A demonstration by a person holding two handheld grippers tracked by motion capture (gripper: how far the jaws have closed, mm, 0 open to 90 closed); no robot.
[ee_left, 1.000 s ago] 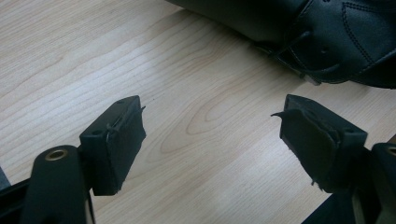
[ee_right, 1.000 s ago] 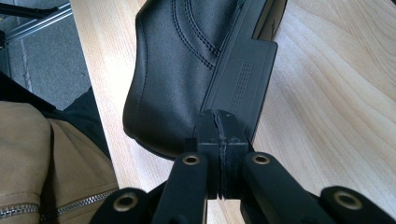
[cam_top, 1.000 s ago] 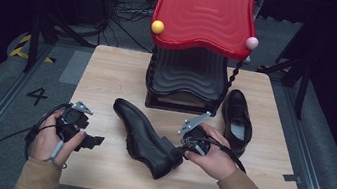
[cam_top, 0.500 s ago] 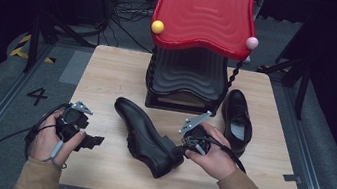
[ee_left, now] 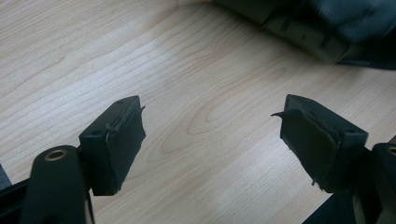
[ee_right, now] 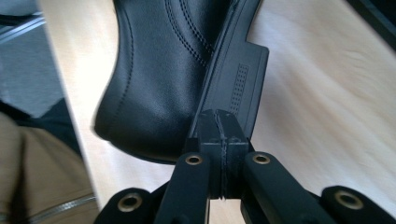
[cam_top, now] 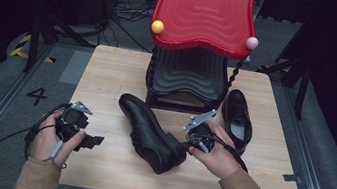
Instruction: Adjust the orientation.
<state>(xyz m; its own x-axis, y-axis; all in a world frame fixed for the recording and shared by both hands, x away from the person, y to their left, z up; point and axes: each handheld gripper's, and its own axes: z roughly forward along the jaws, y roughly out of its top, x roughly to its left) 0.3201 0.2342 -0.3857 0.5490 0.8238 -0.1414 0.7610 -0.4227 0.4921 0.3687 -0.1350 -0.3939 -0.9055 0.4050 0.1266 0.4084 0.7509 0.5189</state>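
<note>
A: Right claw [ee_right: 219,135] first. In the right gripper view its two black jaws are pressed together, pads meeting with no gap between them. The tips sit at the heel end of the black leather dress shoe [ee_right: 163,70], touching the edge of its dark sole. I cannot tell whether any leather or sole edge is pinched between the pads.

B: High view agrees on position? The right claw [cam_top: 184,145] is at the near end of the same shoe [cam_top: 148,132].

A: Yes. The right hand [cam_top: 215,154] wraps the gripper body, grey three-cornered plate on top. The shoe lies on its side on the light wooden table [cam_top: 108,75], toe pointing away toward the far left, heel near the person.

B: Left claw?

A: Left claw [ee_left: 212,140] has its jaws wide apart, nothing between them but bare wood grain. In the high view the left claw [cam_top: 93,141] sits low over the table's near left part, held by the left hand [cam_top: 51,135], well apart from the shoe. A cable trails off it to the left.

B: Further out?

A: A second black leather shoe [cam_top: 237,120] stands upright on its sole, just to the right of the right hand, opening up. Behind both shoes, a black ribbed stand [cam_top: 186,77] carries a red wavy panel [cam_top: 204,11], with a yellow ball [cam_top: 157,26] at its left corner and a pink ball [cam_top: 251,42] at its right.
</note>
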